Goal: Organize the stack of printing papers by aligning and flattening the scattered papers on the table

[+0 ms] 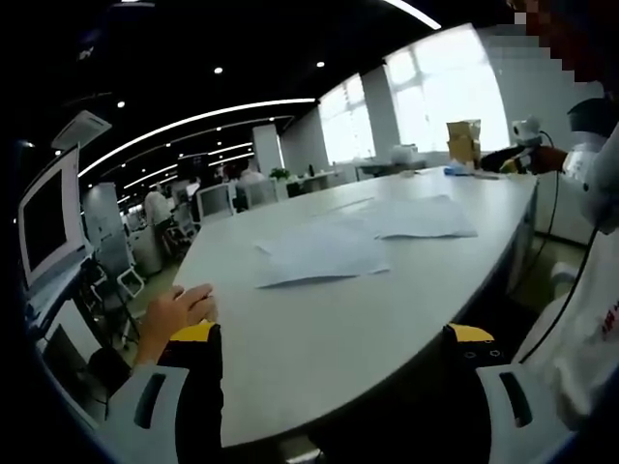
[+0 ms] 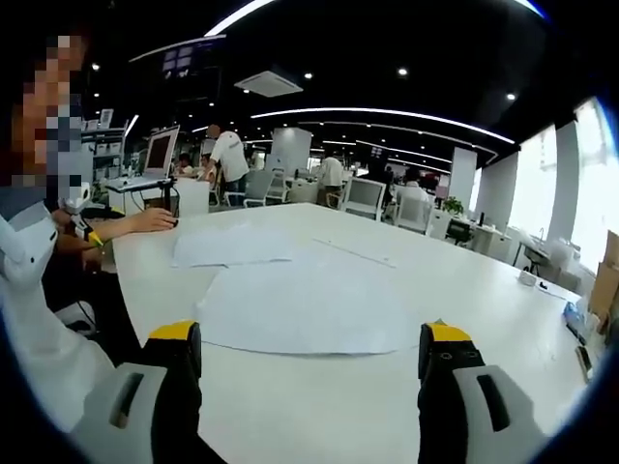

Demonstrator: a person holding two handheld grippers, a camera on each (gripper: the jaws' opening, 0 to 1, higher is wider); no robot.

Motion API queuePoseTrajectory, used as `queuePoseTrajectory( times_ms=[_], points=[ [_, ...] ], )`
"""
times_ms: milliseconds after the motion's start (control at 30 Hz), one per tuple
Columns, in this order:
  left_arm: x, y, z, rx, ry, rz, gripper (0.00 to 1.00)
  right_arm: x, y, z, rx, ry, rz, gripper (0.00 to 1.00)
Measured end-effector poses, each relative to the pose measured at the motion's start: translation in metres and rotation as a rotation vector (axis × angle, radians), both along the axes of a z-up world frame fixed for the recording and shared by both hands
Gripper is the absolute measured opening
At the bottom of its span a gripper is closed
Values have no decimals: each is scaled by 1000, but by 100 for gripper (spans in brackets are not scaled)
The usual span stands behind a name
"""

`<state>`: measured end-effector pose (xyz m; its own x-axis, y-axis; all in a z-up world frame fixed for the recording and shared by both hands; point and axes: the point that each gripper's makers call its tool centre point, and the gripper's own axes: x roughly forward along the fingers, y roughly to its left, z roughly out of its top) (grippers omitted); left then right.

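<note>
White bench (image 1: 387, 300) carries scattered papers (image 1: 324, 253); my left gripper view adds a hand (image 1: 176, 311) on its edge. Both my left gripper (image 1: 334, 340) and right gripper (image 2: 309, 348) stand wide apart, empty.

The right gripper (image 2: 311, 362) is hovering with jaws apart just before the near paper sheet (image 2: 308, 307) on the table (image 2: 464, 290); another sheet (image 2: 229, 246) is lying beyond it.
</note>
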<state>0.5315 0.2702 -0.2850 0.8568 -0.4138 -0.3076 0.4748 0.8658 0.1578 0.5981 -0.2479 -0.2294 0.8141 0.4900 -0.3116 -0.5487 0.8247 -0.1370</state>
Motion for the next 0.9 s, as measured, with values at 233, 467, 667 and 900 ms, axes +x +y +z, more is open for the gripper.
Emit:
queuePoseTrajectory(
  times_ms=[233,467,667,900],
  points=[
    [0,1,-1,1,1,5,97,3,1,-2,-7,9,1,87],
    [0,0,0,7,0,5,97,4,0,-4,-9,12,0,87],
    [-1,-3,0,8,3,-1,97,5,0,-5,-7,16,-3,87],
    [-1,-3,0,16,7,-5,97,7,0,-7,-12,22,-1,87]
  ],
)
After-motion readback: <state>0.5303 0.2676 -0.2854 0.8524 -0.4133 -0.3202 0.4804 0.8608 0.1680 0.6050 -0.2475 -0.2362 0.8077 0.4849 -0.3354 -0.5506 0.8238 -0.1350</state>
